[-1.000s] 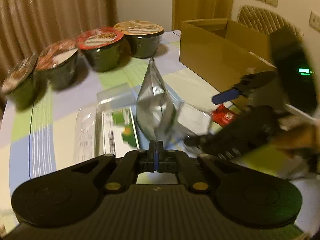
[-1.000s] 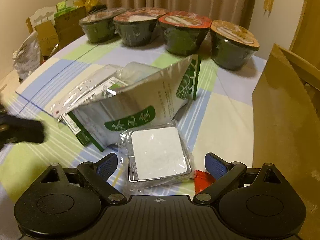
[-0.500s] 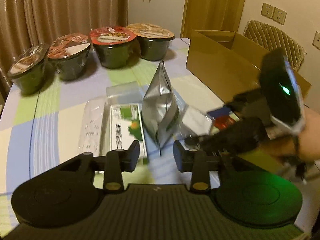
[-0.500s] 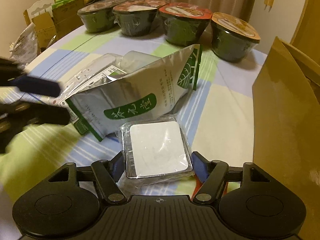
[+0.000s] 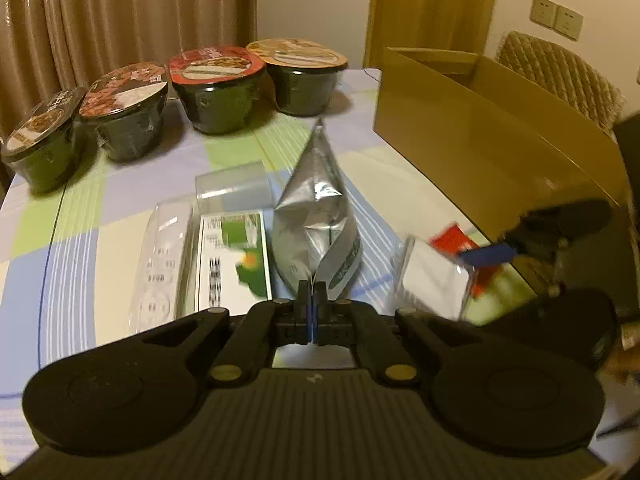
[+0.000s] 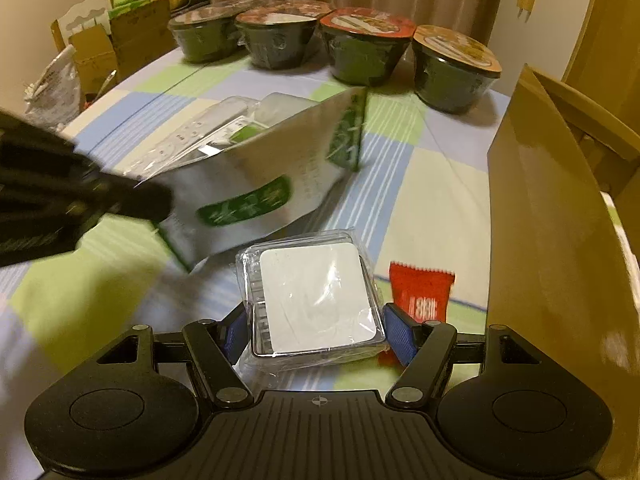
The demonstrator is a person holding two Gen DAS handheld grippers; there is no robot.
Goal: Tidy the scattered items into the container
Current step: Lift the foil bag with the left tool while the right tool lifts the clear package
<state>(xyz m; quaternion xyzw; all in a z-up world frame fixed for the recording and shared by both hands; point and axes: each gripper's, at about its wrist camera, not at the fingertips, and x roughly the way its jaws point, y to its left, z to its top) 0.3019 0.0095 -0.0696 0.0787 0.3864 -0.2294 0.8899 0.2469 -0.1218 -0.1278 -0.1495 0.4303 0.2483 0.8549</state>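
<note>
Item 1, nearest: right claw [image 6: 316, 332], blue pads set against both sides of the clear-wrapped white square pack [image 6: 316, 300], pinching it low over the bench [image 6: 436, 184]. Whether the pack is lifted off the cloth cannot be told.

Item 2: left claw [image 5: 310, 300], pressed together on the bottom seam of the silver foil pouch [image 5: 318, 216]. Pouch stands on edge, long axis running away from the claw toward the far side, its far tip raised.

Item 3: red sachet [image 6: 420, 292], flat on the bench just right of the held square pack, loose.

Item 4: flat green-and-white packet [image 5: 234, 256] and clear blister strip [image 5: 160, 264], side by side left of the pouch, with a clear plastic sleeve [image 5: 232, 188] just beyond them. All loose.

Item 5: cardboard box [image 6: 552, 216], open-topped, at the right edge of the bench; judged to be the container. Its near wall stands just right of the right claw, so that hand is the closer; the pouch must cross rightward over the square pack's spot to reach it.

Item 6, farthest: four lidded noodle bowls [image 6: 364, 52] in a row before the curtain.
</note>
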